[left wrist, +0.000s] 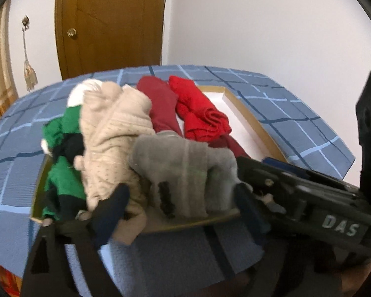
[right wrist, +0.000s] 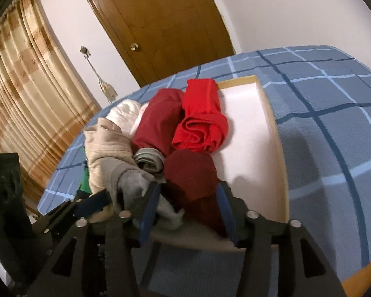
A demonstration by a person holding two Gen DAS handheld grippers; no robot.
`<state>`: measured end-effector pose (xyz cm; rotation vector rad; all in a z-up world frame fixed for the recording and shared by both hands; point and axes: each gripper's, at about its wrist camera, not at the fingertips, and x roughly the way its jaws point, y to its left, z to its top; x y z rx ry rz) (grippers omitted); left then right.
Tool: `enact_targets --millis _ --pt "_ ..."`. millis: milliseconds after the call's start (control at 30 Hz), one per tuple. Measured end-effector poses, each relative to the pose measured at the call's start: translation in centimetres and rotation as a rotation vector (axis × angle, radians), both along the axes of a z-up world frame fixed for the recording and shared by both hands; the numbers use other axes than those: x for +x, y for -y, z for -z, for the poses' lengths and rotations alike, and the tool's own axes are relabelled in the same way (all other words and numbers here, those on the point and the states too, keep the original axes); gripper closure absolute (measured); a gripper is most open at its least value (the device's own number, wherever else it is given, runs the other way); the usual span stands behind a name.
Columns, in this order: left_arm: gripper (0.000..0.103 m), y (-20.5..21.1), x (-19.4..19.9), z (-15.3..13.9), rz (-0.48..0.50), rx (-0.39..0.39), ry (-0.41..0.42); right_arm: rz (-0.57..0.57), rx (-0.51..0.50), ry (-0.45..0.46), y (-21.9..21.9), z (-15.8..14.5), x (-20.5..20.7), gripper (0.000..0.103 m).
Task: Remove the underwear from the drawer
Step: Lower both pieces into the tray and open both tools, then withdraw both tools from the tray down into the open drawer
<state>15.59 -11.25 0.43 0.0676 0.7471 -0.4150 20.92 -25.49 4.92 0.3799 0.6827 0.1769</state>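
We are working both grippers at near edge of drawer [right wrist: 279,148] lying on blue checked bed cover [right wrist: 334,113].

Left gripper [left wrist: 183,203] standing wide, grey roll [left wrist: 185,173] between fingers, pads not pressing.

Right gripper [right wrist: 188,198] half open, straddling dark red roll [right wrist: 193,173], not clamping.

Underwear looking soft, light, squashy; we are judging mid-roll pinch best, or roll unfurls.

Drawer [right wrist: 279,133] right side bare; rolled garments [right wrist: 160,128] crowd left.

Both wrist views look down, close, sharing the drawer [left wrist: 249,113] [right wrist: 272,113].
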Motion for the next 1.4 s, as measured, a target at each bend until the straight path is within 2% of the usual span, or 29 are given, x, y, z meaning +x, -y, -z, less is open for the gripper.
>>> enact_targets --millis 33,100,333,733,933,1400 --pt "0.001 -0.1 -0.3 -0.2 -0.01 0.0 0.012 0.005 0.009 0.006 0.1 -0.2 -0.4 0.043" --pt "0.001 -0.4 -0.9 -0.6 -0.032 0.001 0.037 0.015 0.039 0.028 0.5 -0.5 -1.6 0.041" --pt "0.001 -1.7 -2.7 -1.0 -0.058 0.005 0.043 0.046 0.077 0.076 0.8 -1.3 -4.9 0.04" --pt "0.001 -2.7 -5.3 -0.4 -0.068 0.042 0.072 0.059 0.056 0.119 0.2 -1.7 -8.6 0.04" --pt "0.001 -3.2 -6.4 0.0 -0.069 0.063 0.079 0.062 0.043 0.119 0.1 -0.9 -10.1 0.04" --pt "0.001 -3.2 -8.7 1.5 -0.015 0.09 0.046 0.066 0.015 0.113 0.0 0.4 -13.5 0.04"
